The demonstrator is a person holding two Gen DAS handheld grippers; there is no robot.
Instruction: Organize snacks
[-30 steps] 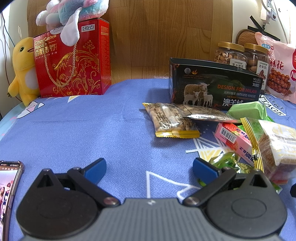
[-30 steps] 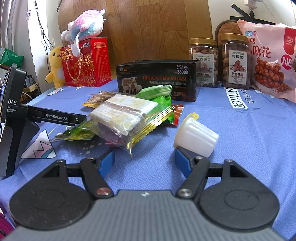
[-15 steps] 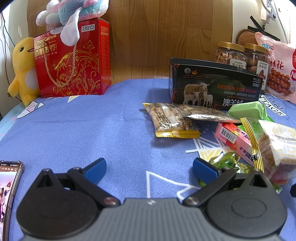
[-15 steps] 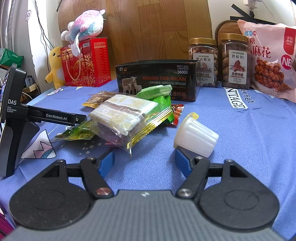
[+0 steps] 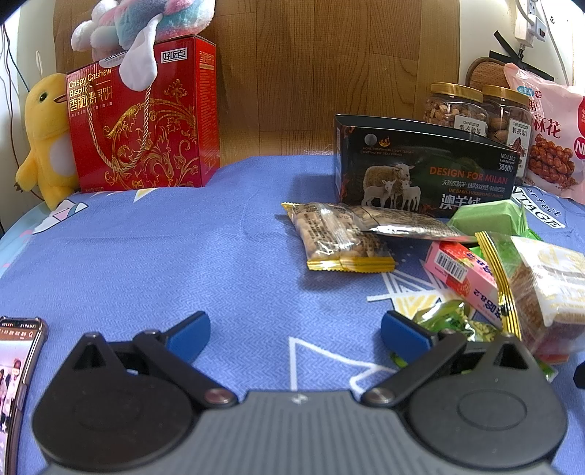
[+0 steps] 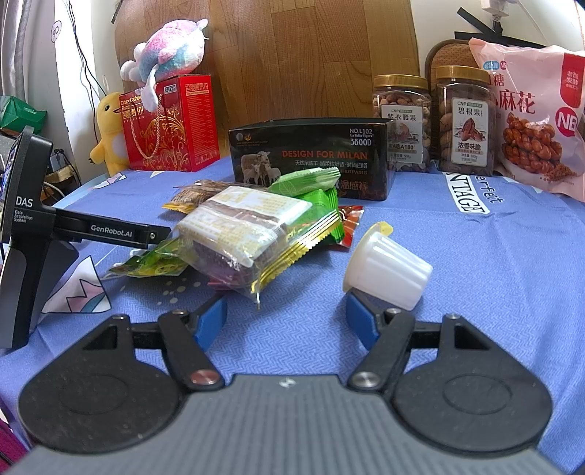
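Low over the blue cloth (image 5: pixel 182 255), both grippers sit spread and empty: the left gripper (image 5: pixel 294 329) near a green packet (image 5: pixel 453 321), the right gripper (image 6: pixel 285 318) just before the snack pile (image 6: pixel 252 234) and tipped jelly cup (image 6: pixel 387 270).

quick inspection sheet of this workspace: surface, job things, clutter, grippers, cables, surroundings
surface: blue cloth, printed patterns
job's things: snack pile left of white jelly cup, which lies on its side; black box open-topped behind them; two nut jars and pink bag at the back
clutter: phone, red gift box, yellow plush, pastel plush
grippers: left gripper open, empty; right gripper open, empty, cup just beyond its right finger
cables: cords on the wall
surroundings: wood panel behind
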